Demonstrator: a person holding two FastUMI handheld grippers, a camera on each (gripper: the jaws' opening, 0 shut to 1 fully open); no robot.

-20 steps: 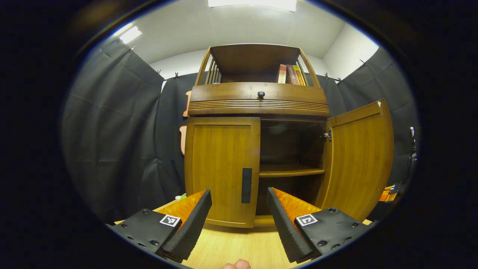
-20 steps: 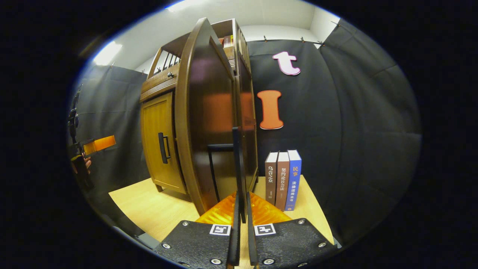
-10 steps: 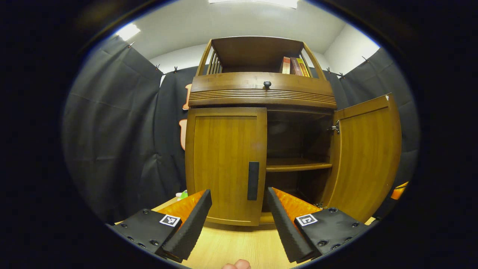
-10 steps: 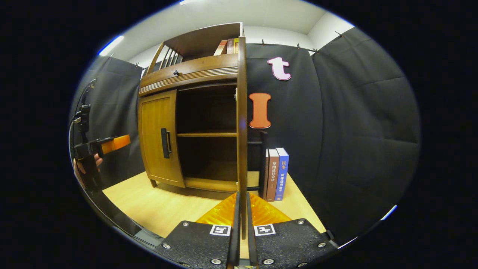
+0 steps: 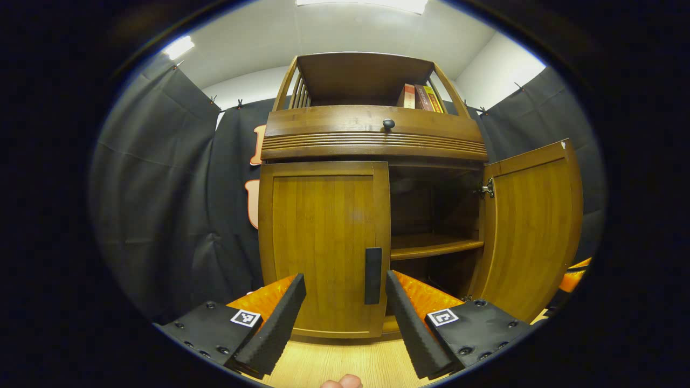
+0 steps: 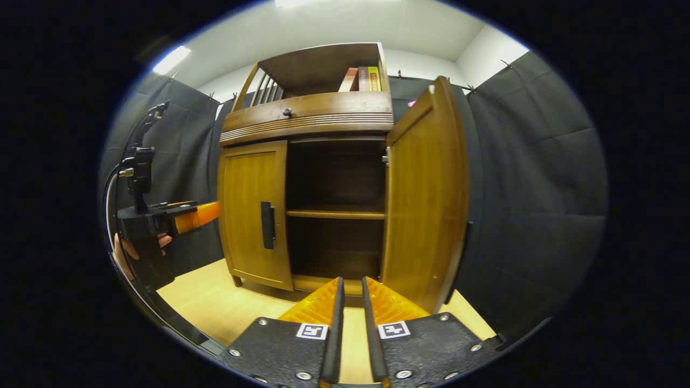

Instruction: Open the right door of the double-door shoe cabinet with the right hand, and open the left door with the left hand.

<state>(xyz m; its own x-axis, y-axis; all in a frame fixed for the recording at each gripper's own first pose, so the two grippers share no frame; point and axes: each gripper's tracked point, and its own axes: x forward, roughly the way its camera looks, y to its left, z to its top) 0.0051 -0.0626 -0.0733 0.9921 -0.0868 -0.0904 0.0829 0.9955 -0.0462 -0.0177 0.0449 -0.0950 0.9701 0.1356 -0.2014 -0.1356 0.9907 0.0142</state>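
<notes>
The right gripper (image 6: 349,293) has let go of the right door (image 6: 426,194) (jaws now slightly parted, empty), leaving it swung wide, while the open-jawed left gripper (image 5: 345,293) has closed in on the shut left door's handle (image 5: 373,275).

A shoe cabinet (image 5: 372,137) of warm honey-brown wood, its vertical grain plain on the closed left door (image 5: 322,245) and on the inner face of the open right door (image 6: 426,188). Each door handle (image 5: 373,275) is a matte black bar; the drawer knob (image 5: 388,124) above is black too. Horizontal ribbing bands the drawer front (image 5: 372,144). The interior shelf (image 6: 335,214) sits in dark brown shadow. Books (image 5: 421,98) on top show cream, maroon and yellow spines. The table (image 6: 215,307) is pale blond wood, the ceiling (image 5: 323,32) white.
</notes>
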